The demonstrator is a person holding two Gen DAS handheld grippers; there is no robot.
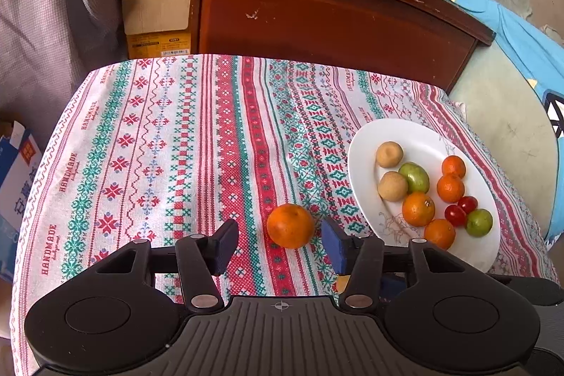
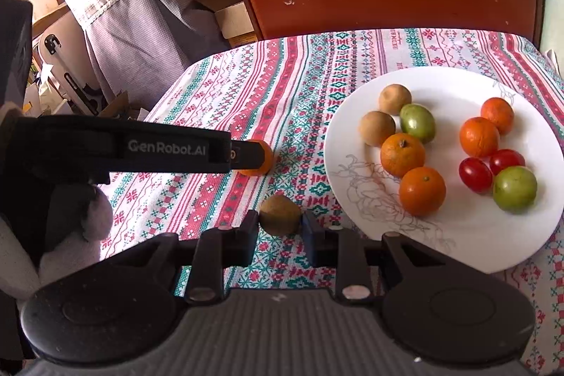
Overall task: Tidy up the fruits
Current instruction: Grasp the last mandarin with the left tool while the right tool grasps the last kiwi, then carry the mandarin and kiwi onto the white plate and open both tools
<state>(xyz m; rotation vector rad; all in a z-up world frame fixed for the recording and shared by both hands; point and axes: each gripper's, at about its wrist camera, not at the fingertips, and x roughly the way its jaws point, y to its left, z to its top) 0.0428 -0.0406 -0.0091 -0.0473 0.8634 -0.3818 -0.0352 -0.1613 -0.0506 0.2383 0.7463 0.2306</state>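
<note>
tablecloth: patterned cloth filling the middle of both views.
plate: white, right half of the right wrist view; holds oranges, brown fruits, green fruits and cherry tomatoes in loose groups.
left gripper: lower centre of its view; jaws apart, pads not touching anything.
right gripper: lower centre of its view; pads clamped on the brown fruit.
loose orange: on the cloth, just ahead of the left gripper and centred in its gap, left of the plate.
key relation: the orange lies straight ahead between the open jaws, nearer the left hand; being round, it probably needs no wrist turn.
</note>
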